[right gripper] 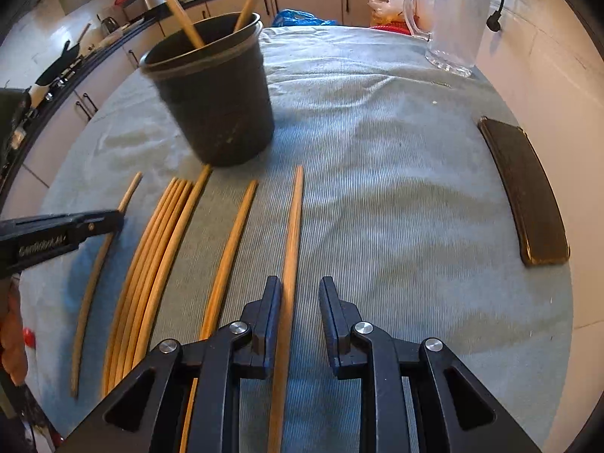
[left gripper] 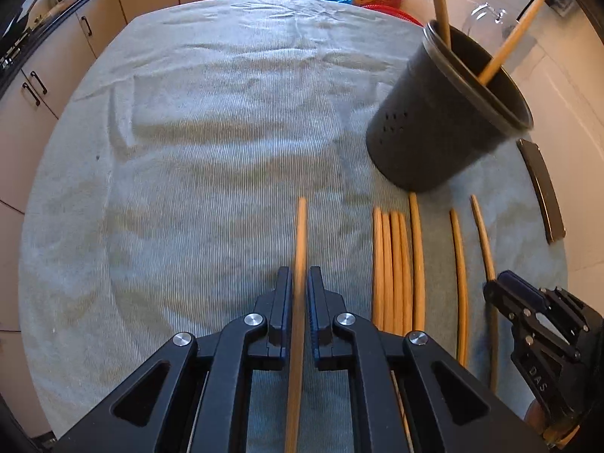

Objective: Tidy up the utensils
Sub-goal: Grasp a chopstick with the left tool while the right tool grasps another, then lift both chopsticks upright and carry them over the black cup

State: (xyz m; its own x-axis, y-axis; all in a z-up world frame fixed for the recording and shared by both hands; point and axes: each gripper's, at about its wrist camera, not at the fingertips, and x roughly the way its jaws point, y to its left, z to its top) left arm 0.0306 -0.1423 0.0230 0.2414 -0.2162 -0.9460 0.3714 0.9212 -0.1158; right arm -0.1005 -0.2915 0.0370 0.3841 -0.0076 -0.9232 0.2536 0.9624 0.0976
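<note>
The right gripper (right gripper: 300, 298) hovers low over a ribbed grey cloth (right gripper: 396, 158), jaws parted around a wooden chopstick (right gripper: 292, 241) that runs beside its left finger (right gripper: 270, 302). Just left lie another chopstick (right gripper: 230, 253) and a tight bundle of chopsticks (right gripper: 158, 249). Ahead and left, a black holder (right gripper: 219, 102) stands with two sticks inside. The left gripper (right gripper: 113, 219) reaches in over the far-left chopstick (right gripper: 90, 294). A dark flat case (right gripper: 524, 192) lies to the right; a clear jug (right gripper: 453, 26) stands ahead-right.
</note>
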